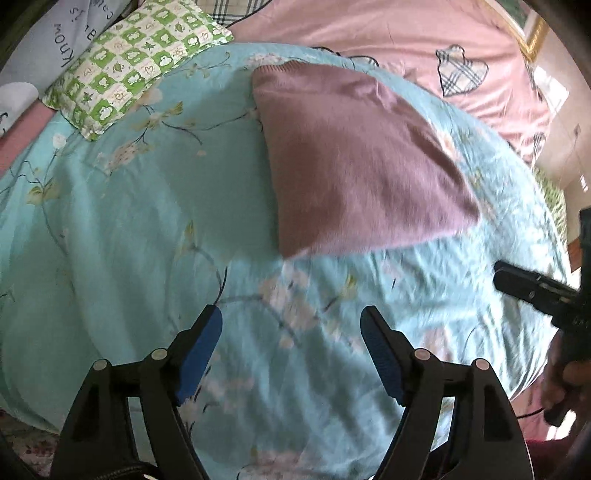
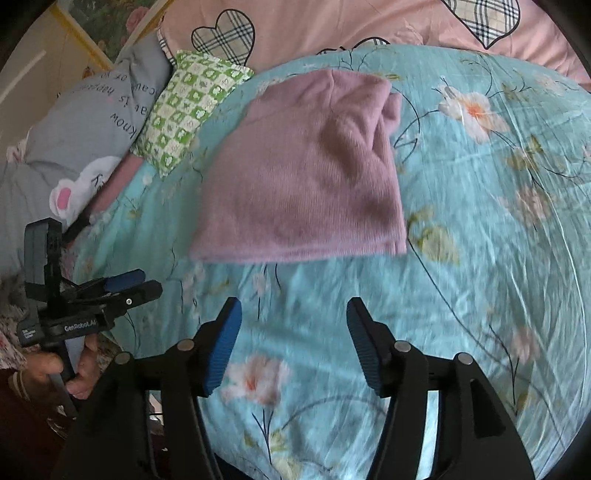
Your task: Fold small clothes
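Note:
A folded mauve knit garment (image 1: 354, 158) lies flat on the turquoise floral bedspread (image 1: 147, 221). It also shows in the right wrist view (image 2: 303, 177), folded into a rough rectangle. My left gripper (image 1: 291, 317) is open and empty, held above the bedspread short of the garment's near edge. My right gripper (image 2: 293, 308) is open and empty, also short of the garment. The right gripper shows at the right edge of the left wrist view (image 1: 535, 288). The left gripper shows at the left of the right wrist view (image 2: 122, 284), with a hand on its handle.
A green checked pillow (image 1: 136, 62) and a grey printed pillow (image 2: 92, 122) lie beyond the garment on the left. A pink quilt with plaid hearts (image 2: 369, 22) covers the far side of the bed. The bed's edge runs on the right in the left wrist view.

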